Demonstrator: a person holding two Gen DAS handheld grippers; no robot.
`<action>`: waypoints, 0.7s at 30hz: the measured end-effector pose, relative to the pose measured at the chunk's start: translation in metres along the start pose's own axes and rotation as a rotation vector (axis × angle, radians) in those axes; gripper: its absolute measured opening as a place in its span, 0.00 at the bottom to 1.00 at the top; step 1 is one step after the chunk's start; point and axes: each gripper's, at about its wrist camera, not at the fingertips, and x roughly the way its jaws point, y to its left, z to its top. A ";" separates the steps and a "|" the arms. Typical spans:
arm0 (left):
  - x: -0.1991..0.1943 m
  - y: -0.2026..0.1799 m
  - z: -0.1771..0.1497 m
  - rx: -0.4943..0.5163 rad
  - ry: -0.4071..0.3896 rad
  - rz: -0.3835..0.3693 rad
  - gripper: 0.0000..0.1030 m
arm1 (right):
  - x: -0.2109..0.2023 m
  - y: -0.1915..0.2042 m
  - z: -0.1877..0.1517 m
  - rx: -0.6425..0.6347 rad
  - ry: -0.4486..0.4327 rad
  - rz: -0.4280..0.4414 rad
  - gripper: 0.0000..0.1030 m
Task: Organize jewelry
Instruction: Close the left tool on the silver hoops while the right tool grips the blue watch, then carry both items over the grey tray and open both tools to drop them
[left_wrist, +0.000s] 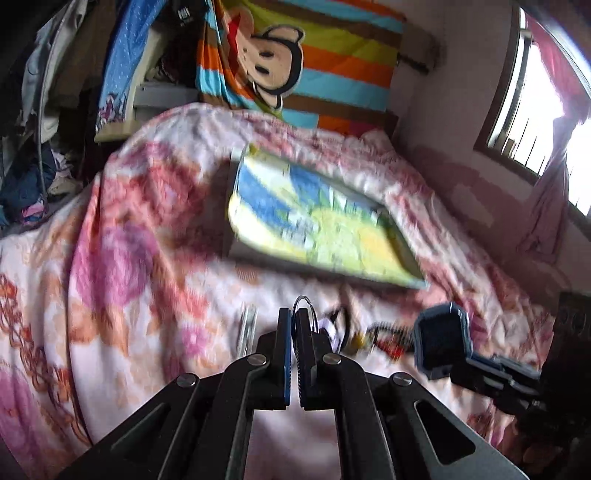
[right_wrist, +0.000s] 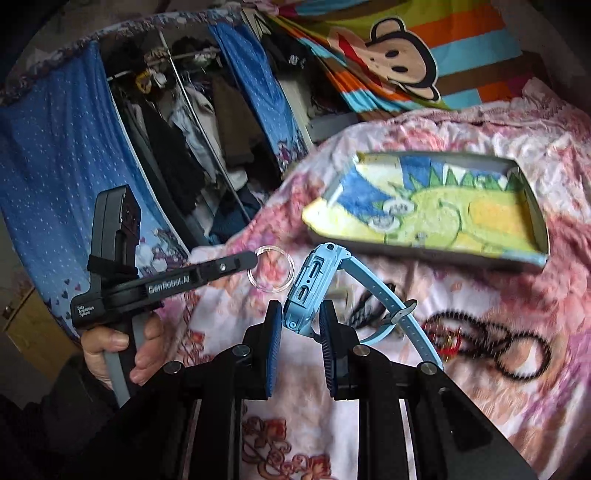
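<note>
My left gripper (left_wrist: 294, 314) is shut on a clear bangle (left_wrist: 303, 309) and holds it above the floral bedspread (left_wrist: 129, 258). The right wrist view shows this gripper (right_wrist: 253, 260) from the side, with the bangle (right_wrist: 271, 271) sticking out of its tips. My right gripper (right_wrist: 300, 314) is shut on a light blue watch (right_wrist: 312, 284), whose strap (right_wrist: 391, 299) trails to the right. From the left wrist view the watch (left_wrist: 441, 341) appears at the right. A shallow tray (right_wrist: 443, 254) lined with a dinosaur towel lies beyond both grippers.
Black beaded strings (right_wrist: 487, 343) lie on the bedspread right of the watch. A second clear bangle (left_wrist: 247, 328) rests on the bed near my left gripper. An open wardrobe (right_wrist: 192, 147) stands at the left, a striped monkey blanket (left_wrist: 295, 62) behind, a window (left_wrist: 535, 110) at the right.
</note>
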 end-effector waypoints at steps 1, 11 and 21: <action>0.000 -0.003 0.008 -0.002 -0.030 -0.005 0.03 | -0.001 0.000 0.004 -0.008 -0.008 -0.006 0.18; 0.074 -0.016 0.073 -0.031 -0.101 -0.024 0.03 | 0.055 -0.061 0.074 -0.037 -0.035 -0.150 0.18; 0.141 0.015 0.067 -0.095 0.024 0.053 0.03 | 0.136 -0.094 0.082 -0.001 0.060 -0.185 0.18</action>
